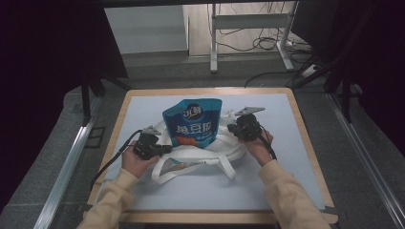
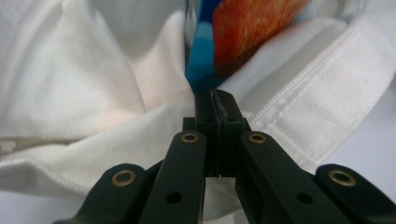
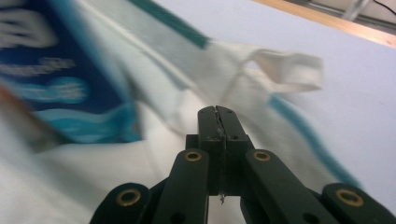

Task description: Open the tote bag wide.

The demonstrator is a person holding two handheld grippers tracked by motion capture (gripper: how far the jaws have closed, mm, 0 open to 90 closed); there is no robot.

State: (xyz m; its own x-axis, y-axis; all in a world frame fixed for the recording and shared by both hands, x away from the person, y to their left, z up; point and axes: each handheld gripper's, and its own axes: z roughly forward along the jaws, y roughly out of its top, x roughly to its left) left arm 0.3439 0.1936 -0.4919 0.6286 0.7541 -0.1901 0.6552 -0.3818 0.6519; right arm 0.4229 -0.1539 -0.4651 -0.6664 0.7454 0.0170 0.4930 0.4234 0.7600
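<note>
A blue snack pouch (image 1: 192,121) with an orange picture stands upright in the mouth of a white tote bag (image 1: 203,157) on the pale blue mat. At the bag's left side, my left gripper (image 1: 160,149) has its jaws shut on the bag's rim (image 2: 140,126), and the pouch (image 2: 243,32) rises just beyond the tips. My right gripper (image 1: 234,128) is at the bag's right side, jaws shut, with white cloth (image 3: 187,93) gathered at the tips. In that view the pouch (image 3: 60,88) lies to the left, blurred.
The bag's two white handles (image 1: 224,164) loop toward the person on the mat (image 1: 286,143). The table's wooden edge (image 1: 305,133) frames the mat. A metal frame (image 1: 248,21) and cables (image 1: 267,44) sit on the floor beyond.
</note>
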